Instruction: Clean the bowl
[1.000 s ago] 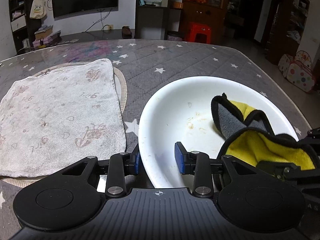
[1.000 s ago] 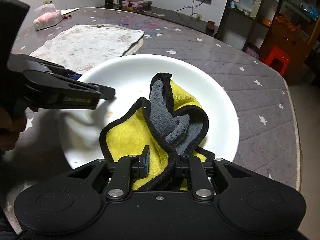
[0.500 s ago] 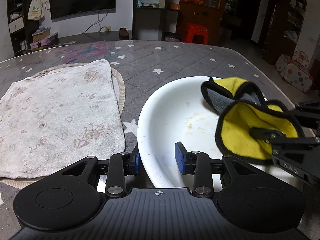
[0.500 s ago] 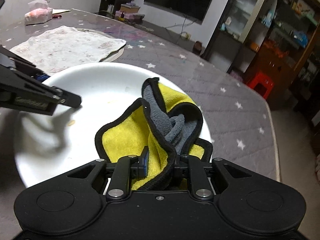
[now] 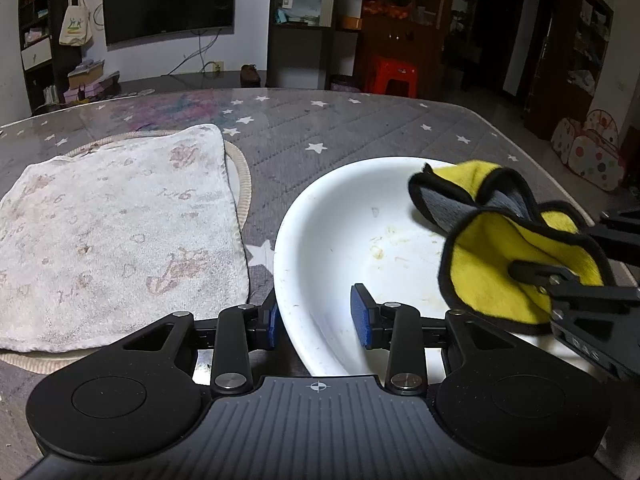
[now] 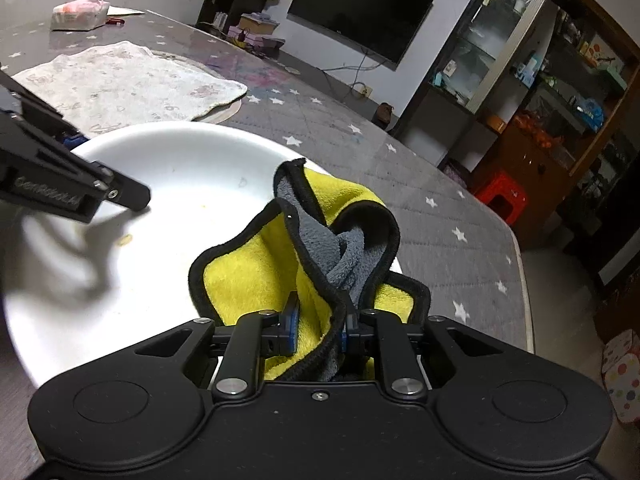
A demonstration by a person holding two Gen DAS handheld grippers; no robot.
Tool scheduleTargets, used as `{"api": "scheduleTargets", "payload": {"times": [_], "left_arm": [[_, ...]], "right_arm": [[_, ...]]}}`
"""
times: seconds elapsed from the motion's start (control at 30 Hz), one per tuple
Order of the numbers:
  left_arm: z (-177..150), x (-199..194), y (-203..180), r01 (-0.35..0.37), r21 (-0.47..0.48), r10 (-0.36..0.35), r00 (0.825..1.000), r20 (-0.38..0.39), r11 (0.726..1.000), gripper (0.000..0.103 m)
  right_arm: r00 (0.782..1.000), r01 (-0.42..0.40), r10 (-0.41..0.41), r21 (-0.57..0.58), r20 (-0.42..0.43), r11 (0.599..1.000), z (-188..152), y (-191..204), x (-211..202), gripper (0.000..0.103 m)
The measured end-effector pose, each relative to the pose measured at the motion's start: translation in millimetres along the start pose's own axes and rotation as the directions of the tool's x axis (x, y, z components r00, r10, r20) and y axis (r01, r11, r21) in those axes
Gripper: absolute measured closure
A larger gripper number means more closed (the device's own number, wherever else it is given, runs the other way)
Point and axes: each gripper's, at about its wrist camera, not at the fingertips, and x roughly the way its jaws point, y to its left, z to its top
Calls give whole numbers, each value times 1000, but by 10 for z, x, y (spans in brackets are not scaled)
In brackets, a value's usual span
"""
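Holding the bowl (image 5: 320, 248) by its near rim, my left claw (image 5: 316, 316) has one pad outside the wall and one inside, though I can't tell whether they actually press it. My right claw (image 6: 318, 326) is clamped on the yellow cloth (image 6: 256, 276), which hangs above the bowl's far-right side. The food smears (image 5: 384, 244) lie just ahead of the left claw and to the left of the cloth, so I judge the right hand must come down and sweep leftward.

both wrist views close — sharing the bowl (image 5: 320, 240)
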Motion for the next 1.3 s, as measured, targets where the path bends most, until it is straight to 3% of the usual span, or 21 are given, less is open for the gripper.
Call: {"api": "scheduleTargets", "payload": {"times": [0.2, 0.7, 1.3], "left_arm": [[-19, 4, 27, 13, 4, -13, 1000, 10, 1000, 65], [-103, -8, 17, 21, 25, -22, 998, 64, 999, 63], [-152, -25, 39, 39, 35, -42, 995, 93, 999, 63]], "right_arm": [[999, -11, 12, 15, -35, 1000, -15, 66, -143, 84], [1000, 2, -5, 84, 30, 996, -23, 13, 63, 84], [1000, -20, 20, 15, 6, 1000, 263, 31, 335, 84]]}}
